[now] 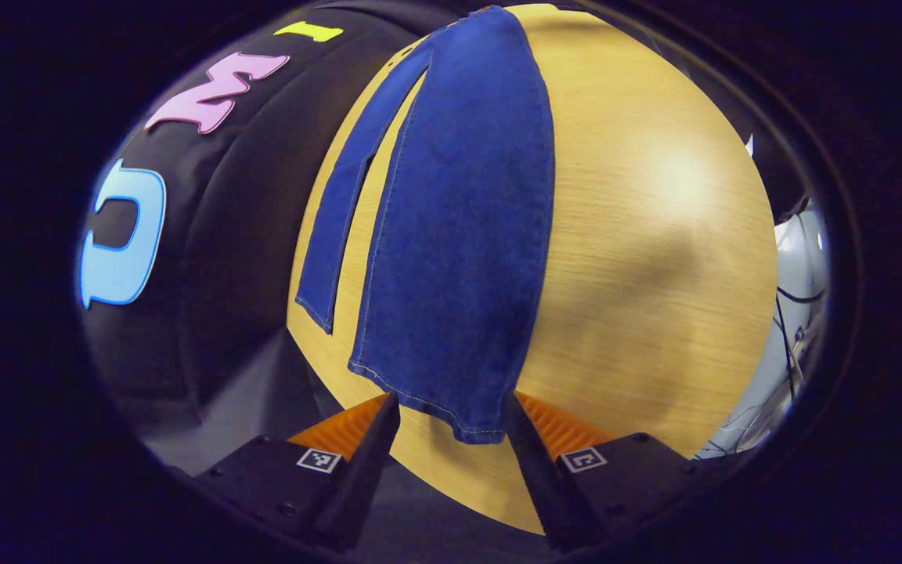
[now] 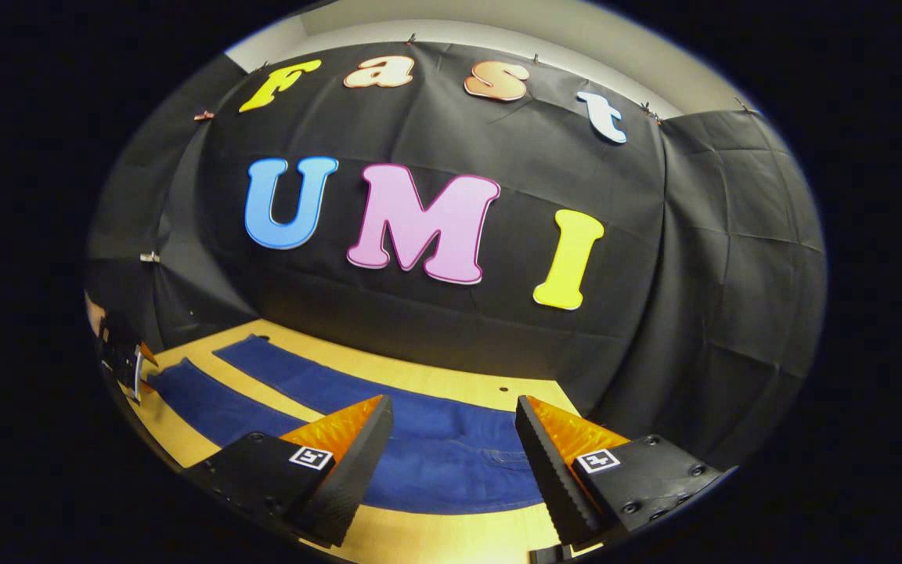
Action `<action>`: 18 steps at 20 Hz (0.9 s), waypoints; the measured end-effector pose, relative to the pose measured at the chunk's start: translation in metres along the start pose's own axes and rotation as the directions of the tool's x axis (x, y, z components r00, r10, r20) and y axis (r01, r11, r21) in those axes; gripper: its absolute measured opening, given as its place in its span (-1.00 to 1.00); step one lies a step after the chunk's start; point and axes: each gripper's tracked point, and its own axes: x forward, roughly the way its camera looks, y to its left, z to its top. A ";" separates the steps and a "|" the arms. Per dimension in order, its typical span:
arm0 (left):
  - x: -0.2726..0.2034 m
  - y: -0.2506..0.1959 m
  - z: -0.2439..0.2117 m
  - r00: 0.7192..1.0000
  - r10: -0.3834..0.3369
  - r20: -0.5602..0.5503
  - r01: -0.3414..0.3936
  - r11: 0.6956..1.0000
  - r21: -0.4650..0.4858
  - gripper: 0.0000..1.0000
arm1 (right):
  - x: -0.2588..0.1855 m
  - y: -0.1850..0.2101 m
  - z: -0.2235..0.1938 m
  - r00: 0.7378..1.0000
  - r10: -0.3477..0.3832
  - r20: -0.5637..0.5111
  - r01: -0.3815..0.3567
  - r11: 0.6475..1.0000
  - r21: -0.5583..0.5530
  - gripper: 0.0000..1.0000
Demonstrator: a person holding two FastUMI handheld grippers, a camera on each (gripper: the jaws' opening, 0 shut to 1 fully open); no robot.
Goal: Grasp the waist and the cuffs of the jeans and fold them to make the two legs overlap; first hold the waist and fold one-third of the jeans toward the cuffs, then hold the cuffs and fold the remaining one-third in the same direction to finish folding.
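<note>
One pair of jeans (image 1: 451, 235) lies flat on one wooden table (image 1: 654, 258), two legs spread apart and not overlapped. Left gripper (image 1: 451, 411) is wide open, fingers either side of one near cuff (image 1: 470, 427), gripping nothing. Right gripper (image 2: 455, 419) is wide open over the waist (image 2: 459, 462), holding nothing.

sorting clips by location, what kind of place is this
Probably a staged recording booth, not a home: black cloth is clipped up as a wall behind a bare wooden table. A pair of jeans lies spread flat on the table, with both grippers open.
</note>
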 end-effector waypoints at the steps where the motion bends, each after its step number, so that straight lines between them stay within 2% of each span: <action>1: 0.008 0.002 -0.001 1.000 -0.017 0.005 0.017 1.000 -0.013 0.62 | -0.001 -0.002 -0.005 1.000 -0.005 -0.003 0.005 1.000 -0.011 0.93; 2: 0.011 0.006 0.001 1.000 -0.028 0.010 0.028 0.999 -0.028 0.51 | 0.000 -0.003 -0.011 1.000 -0.005 -0.014 0.004 1.000 -0.018 0.93; 3: 0.016 0.010 0.003 0.999 -0.038 0.014 0.039 0.998 -0.049 0.29 | 0.001 -0.005 -0.019 1.000 -0.004 -0.027 0.003 1.000 -0.022 0.87; 4: 0.020 0.009 0.003 0.998 -0.059 0.002 0.059 0.995 -0.083 0.29 | 0.004 -0.009 -0.026 0.999 -0.008 -0.041 0.007 1.000 -0.016 0.92; 6: 0.021 0.006 0.002 0.997 -0.076 -0.018 0.073 0.990 -0.117 -0.07 | 0.012 -0.024 -0.039 0.998 -0.020 -0.065 0.020 1.000 -0.006 0.92; 7: 0.022 0.002 0.000 0.996 -0.085 -0.026 0.081 0.990 -0.114 -0.33 | 0.019 -0.036 -0.043 0.997 -0.036 -0.075 0.034 0.999 -0.024 0.92; 9: 0.023 0.006 0.005 0.999 -0.045 -0.023 0.043 0.997 -0.066 -0.77 | 0.033 -0.061 -0.045 0.996 -0.053 -0.066 0.046 0.993 -0.106 0.93; 11: 0.027 0.005 0.004 0.999 -0.022 -0.024 0.021 0.999 -0.042 -0.89 | 0.049 -0.085 -0.046 0.997 -0.047 -0.053 0.033 0.969 -0.245 0.92; 13: 0.027 0.005 0.005 0.999 -0.041 -0.025 0.038 0.995 -0.094 -0.84 | 0.063 -0.105 -0.061 0.997 -0.010 -0.079 -0.022 0.916 -0.400 0.92; 15: 0.026 0.005 0.006 0.997 -0.068 -0.034 0.062 0.989 -0.137 -0.89 | 0.074 -0.128 -0.094 0.989 0.019 -0.146 -0.095 0.838 -0.537 0.92; 18: 0.026 0.005 0.006 0.996 -0.064 -0.057 0.057 0.993 -0.107 -0.89 | 0.080 -0.160 -0.160 0.945 0.058 -0.321 -0.275 0.672 -0.688 0.92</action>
